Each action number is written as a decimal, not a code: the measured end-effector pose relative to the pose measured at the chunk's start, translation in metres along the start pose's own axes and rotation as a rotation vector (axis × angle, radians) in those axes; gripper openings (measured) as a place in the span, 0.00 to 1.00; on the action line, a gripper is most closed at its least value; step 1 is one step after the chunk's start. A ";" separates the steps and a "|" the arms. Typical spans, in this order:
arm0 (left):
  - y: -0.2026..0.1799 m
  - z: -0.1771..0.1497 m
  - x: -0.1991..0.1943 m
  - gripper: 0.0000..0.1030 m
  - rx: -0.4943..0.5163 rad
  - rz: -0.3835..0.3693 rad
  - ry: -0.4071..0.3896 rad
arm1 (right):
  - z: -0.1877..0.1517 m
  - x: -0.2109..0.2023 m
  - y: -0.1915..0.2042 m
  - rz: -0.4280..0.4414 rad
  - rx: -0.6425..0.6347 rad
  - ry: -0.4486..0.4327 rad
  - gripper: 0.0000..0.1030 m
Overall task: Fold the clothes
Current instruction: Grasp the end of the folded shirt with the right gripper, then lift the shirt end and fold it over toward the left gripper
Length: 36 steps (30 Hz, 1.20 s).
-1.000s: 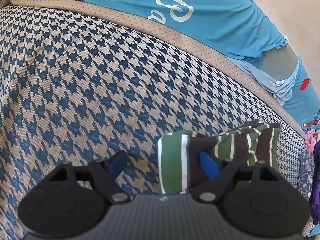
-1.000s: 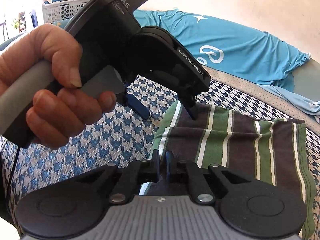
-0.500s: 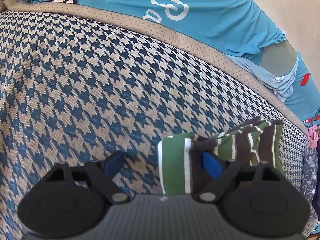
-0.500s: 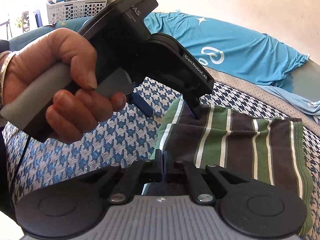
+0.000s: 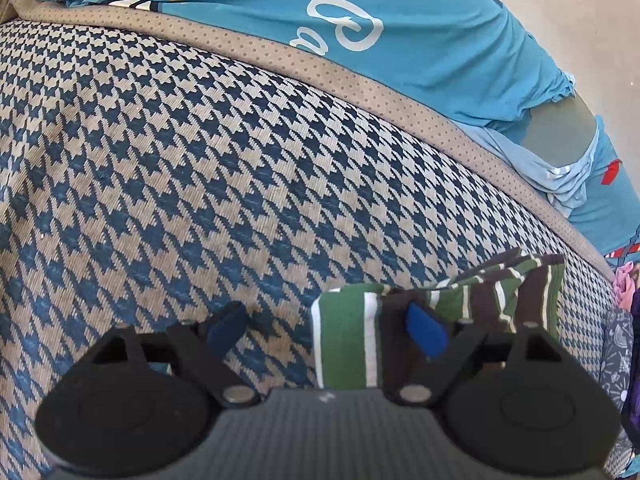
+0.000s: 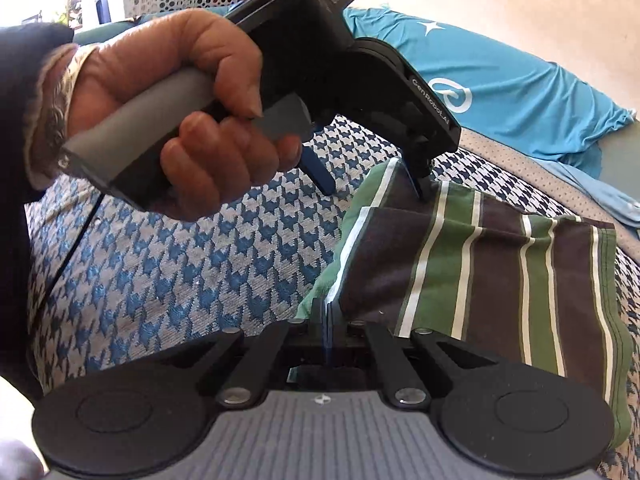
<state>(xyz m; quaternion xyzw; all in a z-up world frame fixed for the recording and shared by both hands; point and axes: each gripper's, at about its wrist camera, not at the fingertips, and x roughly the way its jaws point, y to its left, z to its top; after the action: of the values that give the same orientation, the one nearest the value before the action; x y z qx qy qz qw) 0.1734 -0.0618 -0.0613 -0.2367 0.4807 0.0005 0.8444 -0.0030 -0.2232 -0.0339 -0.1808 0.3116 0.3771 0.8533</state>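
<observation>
Striped cloth [image 6: 480, 272] edge hidden btwn closed right tongs [image 6: 328, 316].

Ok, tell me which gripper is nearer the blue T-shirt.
Left. The left gripper is at the striped cloth's far edge, toward the blue T-shirt; the right gripper pinches its near corner.

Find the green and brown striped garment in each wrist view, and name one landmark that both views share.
Left wrist view: striped garment lies bottom right, just ahead of the camera.
Right wrist view: striped garment fills the centre and lower right.
Shared landmark: the turquoise shirt with white lettering, behind it.
</observation>
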 end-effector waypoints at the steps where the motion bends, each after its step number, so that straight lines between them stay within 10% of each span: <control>1: 0.001 0.002 0.000 0.83 -0.001 0.000 -0.002 | 0.002 -0.003 -0.002 0.002 0.016 -0.012 0.02; 14: 0.015 0.016 -0.008 0.83 -0.027 0.017 -0.036 | 0.040 0.004 -0.016 -0.106 0.082 -0.151 0.03; 36: 0.017 -0.058 -0.055 0.88 0.357 0.037 -0.008 | 0.069 0.031 -0.052 -0.011 0.177 -0.109 0.10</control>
<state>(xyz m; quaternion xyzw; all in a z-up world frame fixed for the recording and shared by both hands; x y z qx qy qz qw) 0.0923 -0.0572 -0.0482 -0.0740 0.4740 -0.0681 0.8748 0.0801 -0.2030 0.0001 -0.0857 0.2958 0.3528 0.8836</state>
